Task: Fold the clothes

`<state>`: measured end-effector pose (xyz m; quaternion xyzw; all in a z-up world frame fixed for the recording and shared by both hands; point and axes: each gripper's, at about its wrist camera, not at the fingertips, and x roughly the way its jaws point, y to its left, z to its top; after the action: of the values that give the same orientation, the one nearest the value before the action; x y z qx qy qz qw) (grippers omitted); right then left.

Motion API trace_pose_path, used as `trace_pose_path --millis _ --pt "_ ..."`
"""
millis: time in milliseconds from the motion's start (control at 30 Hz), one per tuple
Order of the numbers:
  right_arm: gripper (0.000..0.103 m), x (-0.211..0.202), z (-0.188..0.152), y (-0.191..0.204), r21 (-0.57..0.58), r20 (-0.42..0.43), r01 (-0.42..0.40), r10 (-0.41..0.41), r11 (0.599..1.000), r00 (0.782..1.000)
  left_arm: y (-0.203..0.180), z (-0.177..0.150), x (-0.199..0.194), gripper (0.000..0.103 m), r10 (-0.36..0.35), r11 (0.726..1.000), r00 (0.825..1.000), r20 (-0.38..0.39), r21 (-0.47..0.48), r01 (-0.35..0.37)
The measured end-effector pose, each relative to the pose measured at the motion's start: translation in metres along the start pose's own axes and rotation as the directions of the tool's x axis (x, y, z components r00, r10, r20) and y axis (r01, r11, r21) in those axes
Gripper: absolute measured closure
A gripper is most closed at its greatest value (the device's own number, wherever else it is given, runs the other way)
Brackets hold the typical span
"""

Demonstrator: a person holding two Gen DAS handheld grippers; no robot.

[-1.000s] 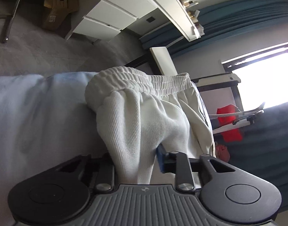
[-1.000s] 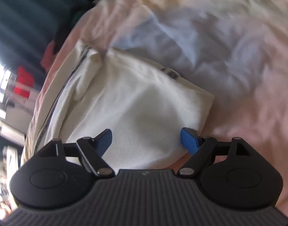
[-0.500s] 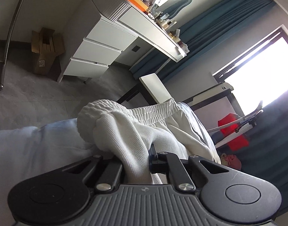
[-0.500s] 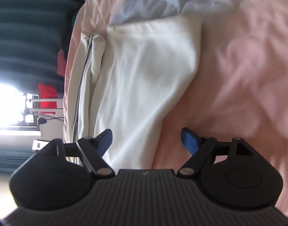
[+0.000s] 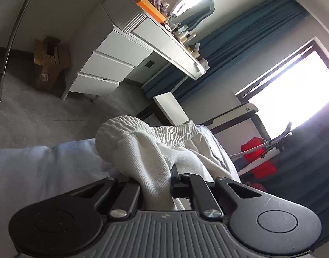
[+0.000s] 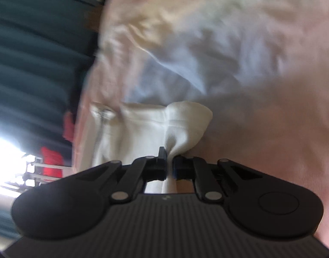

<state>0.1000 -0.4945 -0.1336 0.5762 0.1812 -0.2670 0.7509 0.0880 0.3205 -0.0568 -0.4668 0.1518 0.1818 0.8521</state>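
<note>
Bedsheet (image 6: 261, 43) below – white pants (image 5: 151, 157) pinched in both grippers.

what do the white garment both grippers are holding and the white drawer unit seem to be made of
White ribbed garment: looks like soft cotton-type knit, matte; fine ribs and a gathered elastic waistband show, and it bunches where the left gripper and right gripper pinch it. White drawer unit: probably painted or laminated board, smooth, flat-fronted; exact material unclear.

white desk (image 5: 112, 64) | teal curtains (image 5: 235, 40) | bright window (image 5: 293, 94) | gray floor (image 5: 35, 116)
</note>
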Motion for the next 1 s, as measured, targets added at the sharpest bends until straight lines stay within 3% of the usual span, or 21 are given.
trace_pose_path --millis 100,233,333,467,600,733,833,1000 --pt "0.095 -0.018 0.003 0.019 -0.074 0.053 -0.061 0.065 0.995 0.996 -0.007 0.007 -0.011 0.097 -0.014 1.000 0.999 0.037 0.027 0.013" --pt "0.095 -0.019 0.007 0.050 -0.173 0.093 -0.070 0.087 0.982 0.992 -0.038 0.015 -0.007 0.097 -0.025 0.997 0.997 0.068 0.072 0.021" --pt "0.095 -0.014 0.012 0.081 -0.227 0.103 -0.078 0.104 0.971 0.989 -0.073 0.023 0.010 0.098 -0.031 0.992 0.996 0.085 0.125 0.021" --pt "0.095 0.015 0.017 0.150 -0.364 0.142 -0.066 0.126 0.929 0.982 -0.127 0.031 0.057 0.097 0.019 0.985 0.990 0.138 0.170 -0.042" --pt "0.095 0.074 0.017 0.224 -0.425 0.199 -0.031 0.127 0.905 0.972 -0.183 0.031 0.134 0.097 0.088 0.972 0.980 0.177 0.202 -0.123" --pt "0.095 0.163 0.008 0.274 -0.502 0.231 0.079 0.045 0.861 0.972 -0.226 0.022 0.228 0.097 0.155 0.953 0.975 0.156 0.236 -0.189" --pt "0.095 0.238 0.000 0.286 -0.563 0.213 0.177 -0.065 0.807 0.975 -0.252 0.009 0.297 0.096 0.220 0.928 0.967 0.131 0.278 -0.249" --pt "0.094 0.318 -0.005 0.271 -0.578 0.184 0.222 -0.140 0.785 0.973 -0.256 -0.023 0.374 0.092 0.310 0.863 0.944 0.112 0.384 -0.329"
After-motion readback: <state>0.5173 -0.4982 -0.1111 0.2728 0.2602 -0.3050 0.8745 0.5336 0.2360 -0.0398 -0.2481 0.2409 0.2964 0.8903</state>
